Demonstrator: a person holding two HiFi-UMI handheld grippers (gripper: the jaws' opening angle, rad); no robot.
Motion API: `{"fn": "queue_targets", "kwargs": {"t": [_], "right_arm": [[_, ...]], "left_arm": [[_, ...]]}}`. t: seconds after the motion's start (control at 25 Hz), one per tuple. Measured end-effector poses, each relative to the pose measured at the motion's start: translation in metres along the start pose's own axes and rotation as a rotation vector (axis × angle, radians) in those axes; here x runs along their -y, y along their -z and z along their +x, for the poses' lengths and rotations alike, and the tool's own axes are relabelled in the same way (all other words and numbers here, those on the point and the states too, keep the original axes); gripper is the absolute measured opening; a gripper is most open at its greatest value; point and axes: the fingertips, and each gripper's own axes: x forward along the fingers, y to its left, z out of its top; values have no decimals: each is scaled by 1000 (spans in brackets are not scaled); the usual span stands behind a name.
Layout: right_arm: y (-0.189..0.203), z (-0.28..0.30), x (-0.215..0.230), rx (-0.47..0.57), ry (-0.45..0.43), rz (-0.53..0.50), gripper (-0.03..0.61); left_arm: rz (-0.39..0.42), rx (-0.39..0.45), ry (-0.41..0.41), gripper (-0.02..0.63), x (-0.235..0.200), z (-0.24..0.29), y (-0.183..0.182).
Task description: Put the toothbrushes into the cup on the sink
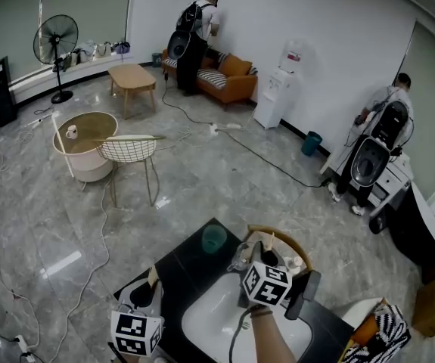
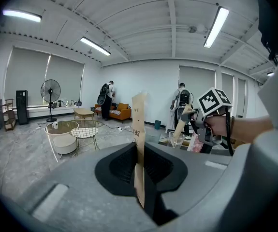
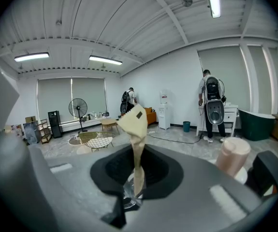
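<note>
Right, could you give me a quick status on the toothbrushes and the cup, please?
Left tongs shut on a wrapped toothbrush. Right tongs shut on the second toothbrush, lower end at the cup. Nothing seen blocking the cup.

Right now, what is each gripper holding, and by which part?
The left gripper clamps a flat tan paper-wrapped toothbrush by its lower end; the right gripper clamps a crumpled tan paper-wrapped toothbrush by its lower part.

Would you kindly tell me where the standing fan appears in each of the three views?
Head view: fan upper left.
Left gripper view: fan at middle left.
Right gripper view: fan left of centre.
Shared landmark: the orange sofa, against the white wall.
</note>
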Motion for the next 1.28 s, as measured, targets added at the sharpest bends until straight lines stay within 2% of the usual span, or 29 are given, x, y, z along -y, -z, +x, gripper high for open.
{"fn": "queue_targets", "kwargs": {"t": [0.48,0.52,0.64,0.72,1.28], "right_arm": [[19,4,8,-18,60,32,40],[21,3,9,-21,64,36,50],[25,1,11,-40,76,40,157],[28,-2,12,-54,91,39,175],[43,-37,12,-82,140,79,189]], "left_arm": [[-4,-3,3,38,-6,2,2],[-6,-3,4,38,-6,3,2],[-7,-2,10,38,-4,3,2],[-8,-1,15,38,-2,3,1],[3,13,41,38,3,-14,-3]]}}
